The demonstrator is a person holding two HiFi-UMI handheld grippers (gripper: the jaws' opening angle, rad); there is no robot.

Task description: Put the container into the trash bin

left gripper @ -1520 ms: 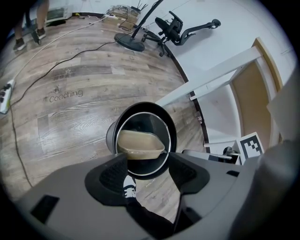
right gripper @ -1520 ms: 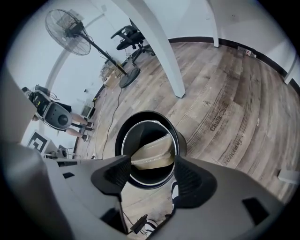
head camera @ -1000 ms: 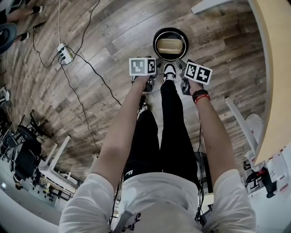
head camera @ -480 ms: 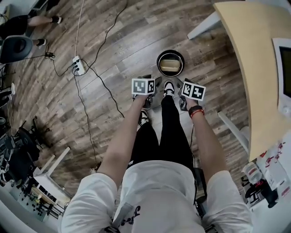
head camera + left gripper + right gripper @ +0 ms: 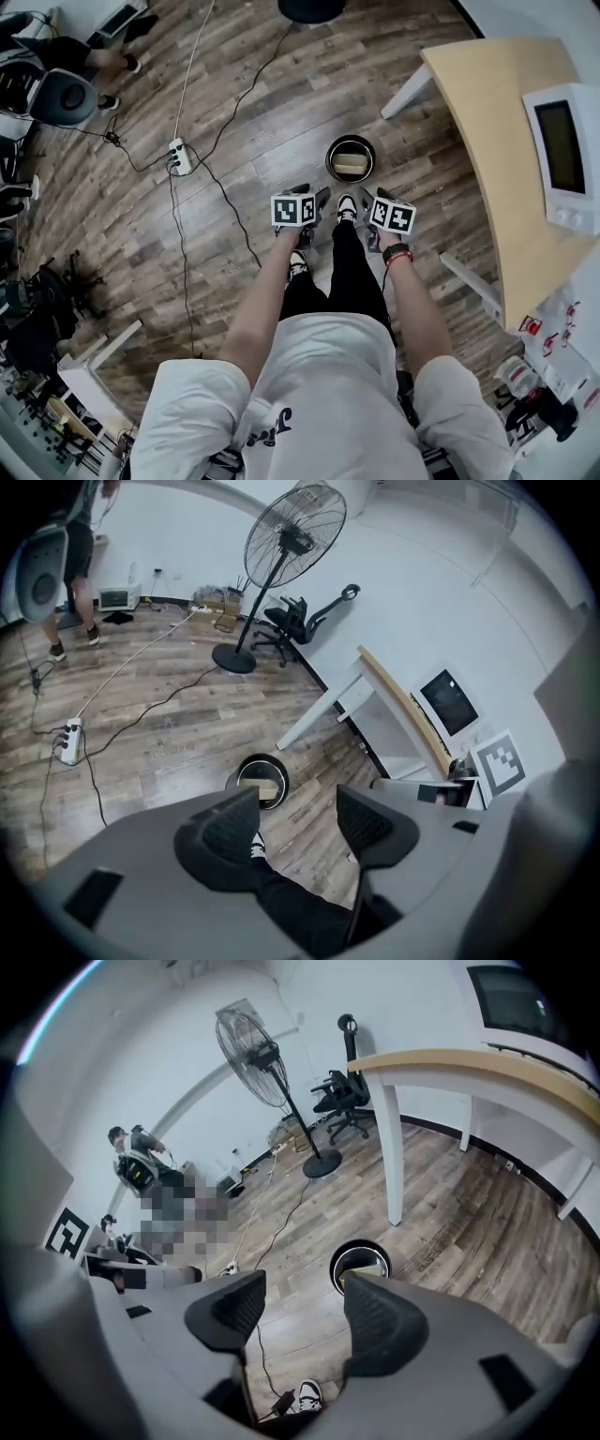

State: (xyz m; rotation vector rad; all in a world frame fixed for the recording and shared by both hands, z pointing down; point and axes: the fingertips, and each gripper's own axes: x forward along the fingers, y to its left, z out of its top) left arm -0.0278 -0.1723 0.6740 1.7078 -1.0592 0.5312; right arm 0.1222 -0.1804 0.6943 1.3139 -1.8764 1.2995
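A round black trash bin (image 5: 351, 157) stands on the wood floor just ahead of my feet. A beige container (image 5: 351, 166) lies inside it. Both grippers hang well above the bin, side by side. My left gripper (image 5: 317, 199) is open with nothing between its jaws. My right gripper (image 5: 368, 201) is also open and empty, and its jaws are closing a little. The left gripper view shows the bin (image 5: 261, 782) beyond the left gripper (image 5: 298, 822), with my shoe and leg under the jaws. In the right gripper view the bin (image 5: 361, 1264) sits past the right gripper (image 5: 302, 1314).
A wooden table (image 5: 502, 159) on white legs stands to the right, with a white screen device (image 5: 562, 150) on it. A power strip (image 5: 178, 157) and cables lie on the floor to the left. A standing fan (image 5: 291, 546) and a person (image 5: 84, 58) are farther off.
Both grippers have risen away from the bin, which looks smaller and farther below. The head view has pulled back, so the table and the device have come into view.
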